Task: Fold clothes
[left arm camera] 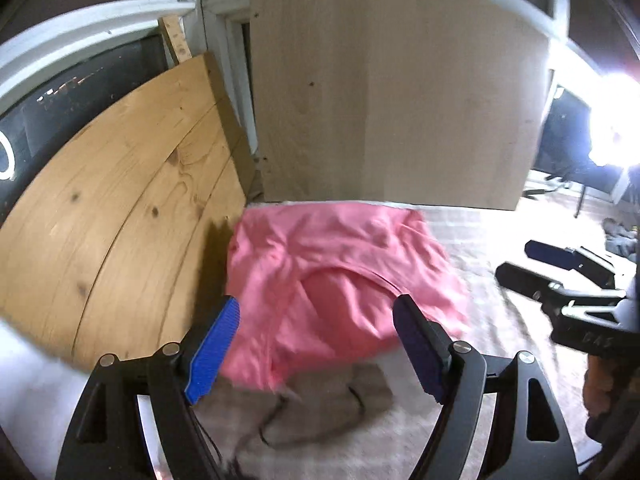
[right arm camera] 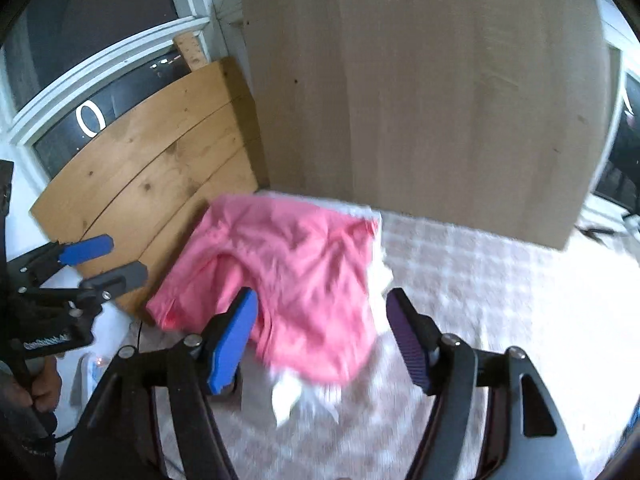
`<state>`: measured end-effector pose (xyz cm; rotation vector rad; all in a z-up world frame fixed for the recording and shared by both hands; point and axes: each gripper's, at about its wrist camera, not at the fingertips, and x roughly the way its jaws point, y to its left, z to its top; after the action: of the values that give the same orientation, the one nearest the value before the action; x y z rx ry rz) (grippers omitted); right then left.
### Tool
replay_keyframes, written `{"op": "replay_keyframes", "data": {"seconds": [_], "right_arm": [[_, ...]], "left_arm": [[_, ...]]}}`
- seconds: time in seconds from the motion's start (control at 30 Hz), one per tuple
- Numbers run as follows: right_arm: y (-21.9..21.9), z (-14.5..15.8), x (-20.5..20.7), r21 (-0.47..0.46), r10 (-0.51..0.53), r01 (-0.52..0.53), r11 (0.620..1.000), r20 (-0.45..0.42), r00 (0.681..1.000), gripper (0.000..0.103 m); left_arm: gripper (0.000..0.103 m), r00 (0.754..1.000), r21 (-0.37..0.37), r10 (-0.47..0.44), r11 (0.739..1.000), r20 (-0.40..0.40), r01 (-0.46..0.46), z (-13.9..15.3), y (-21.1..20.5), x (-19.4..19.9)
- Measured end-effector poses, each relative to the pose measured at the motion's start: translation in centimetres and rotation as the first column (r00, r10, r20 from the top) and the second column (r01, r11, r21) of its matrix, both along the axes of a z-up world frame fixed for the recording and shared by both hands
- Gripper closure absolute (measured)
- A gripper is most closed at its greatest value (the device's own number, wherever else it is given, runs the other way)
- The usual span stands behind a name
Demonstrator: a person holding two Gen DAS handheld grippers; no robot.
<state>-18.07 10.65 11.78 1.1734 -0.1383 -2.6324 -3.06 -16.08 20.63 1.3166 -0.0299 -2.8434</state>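
A pink garment lies rumpled in a loose heap on a pale checked cover, against the foot of an upright board. In the right wrist view the pink garment partly covers a white cloth that sticks out at its near edge. My left gripper hangs open above the garment's near side, with nothing pinched between its blue pads. My right gripper is open too, above the garment's near right part, and holds nothing. Each gripper shows in the other's view: the right gripper off the garment's right side, the left gripper off its left.
A knotty wooden plank panel leans at the left of the garment. A pale flat board stands upright behind it. A bright lamp glares at the far right. A dark cable lies near the front. A hand grips the left tool.
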Motion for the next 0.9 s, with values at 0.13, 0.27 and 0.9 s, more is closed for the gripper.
{"op": "replay_keyframes", "data": {"seconds": [0.13, 0.27, 0.9], "right_arm": [[-0.2, 0.1, 4.6, 0.082, 0.012, -0.011, 0.997, -0.016, 1.0, 0.035], [0.8, -0.7, 9.3, 0.149, -0.021, 0.022, 0.989, -0.01, 1.0, 0.034], [8.1, -3.7, 20.7, 0.147, -0.17, 0.156, 0.977, 0.084, 0.982, 0.034]], "left_arm": [[0.025, 1.0, -0.012, 0.005, 1.0, 0.012, -0.005, 0.3, 1.5, 3.6], [0.025, 0.999, -0.03, 0.016, 0.999, 0.029, -0.015, 0.2, 2.9, 6.9], [0.025, 0.994, 0.046, 0.063, 0.997, 0.085, -0.067, -1.3, 4.0, 16.4]]}}
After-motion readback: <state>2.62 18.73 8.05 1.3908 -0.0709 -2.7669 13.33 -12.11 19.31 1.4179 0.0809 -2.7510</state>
